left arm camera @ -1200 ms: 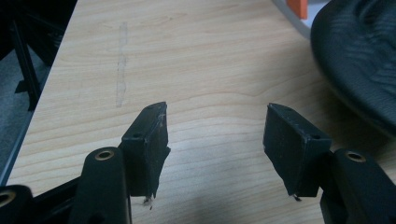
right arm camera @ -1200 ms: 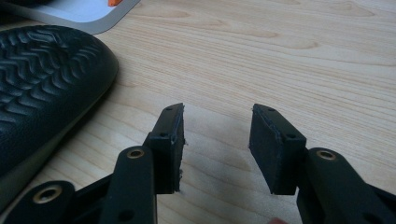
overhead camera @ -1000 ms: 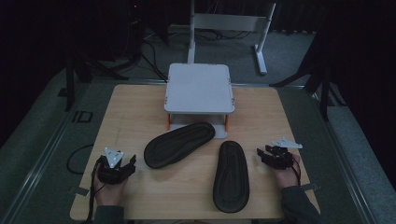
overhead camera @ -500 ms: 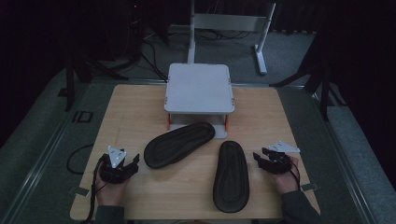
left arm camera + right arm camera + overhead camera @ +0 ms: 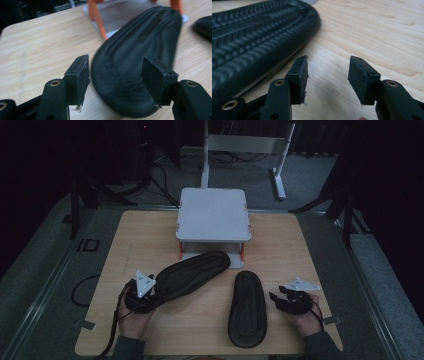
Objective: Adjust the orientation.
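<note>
Plainly, 2 black soles lie on the table [image 5: 285, 235], ribbed and dark, undersides up; 1 grey stand [image 5: 214, 215] on orange legs sits behind them, its top bare; the left sole [image 5: 192, 274] lies slanted, its far end just before the stand; the right sole [image 5: 248, 307] lies lengthwise near the front edge; the left gripper [image 5: 150, 296] stands part open around the left sole's near end, perhaps not pressing, as blur hides contact; the right gripper [image 5: 274, 297], its jaws wide and just been opening, holds nothing beside the right sole.
</note>
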`<move>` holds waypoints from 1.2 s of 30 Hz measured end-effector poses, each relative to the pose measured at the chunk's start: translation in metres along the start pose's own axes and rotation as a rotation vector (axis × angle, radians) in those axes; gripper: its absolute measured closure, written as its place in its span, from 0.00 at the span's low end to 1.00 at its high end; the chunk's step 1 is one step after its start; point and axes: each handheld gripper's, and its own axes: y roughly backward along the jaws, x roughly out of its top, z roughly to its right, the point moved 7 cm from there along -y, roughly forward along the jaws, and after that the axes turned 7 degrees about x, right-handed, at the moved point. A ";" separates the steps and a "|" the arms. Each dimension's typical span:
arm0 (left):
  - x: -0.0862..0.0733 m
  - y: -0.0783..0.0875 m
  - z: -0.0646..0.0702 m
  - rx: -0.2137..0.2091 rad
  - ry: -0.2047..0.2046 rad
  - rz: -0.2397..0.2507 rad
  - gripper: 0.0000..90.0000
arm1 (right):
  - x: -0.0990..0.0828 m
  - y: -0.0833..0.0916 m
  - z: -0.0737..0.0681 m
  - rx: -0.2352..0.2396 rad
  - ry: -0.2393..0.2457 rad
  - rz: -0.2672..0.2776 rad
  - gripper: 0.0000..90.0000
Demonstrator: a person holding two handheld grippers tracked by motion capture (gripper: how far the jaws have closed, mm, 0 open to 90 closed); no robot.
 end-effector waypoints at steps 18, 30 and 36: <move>0.034 -0.033 0.105 -0.237 -0.129 0.009 0.44 | -0.013 -0.006 -0.024 0.065 0.045 -0.059 0.53; 0.030 -0.053 0.164 -0.347 -0.244 -0.044 0.44 | -0.011 -0.005 -0.026 0.076 0.049 -0.050 0.53; 0.026 -0.054 0.163 -0.345 -0.253 -0.056 0.44 | -0.005 -0.001 -0.029 0.115 0.034 -0.009 0.53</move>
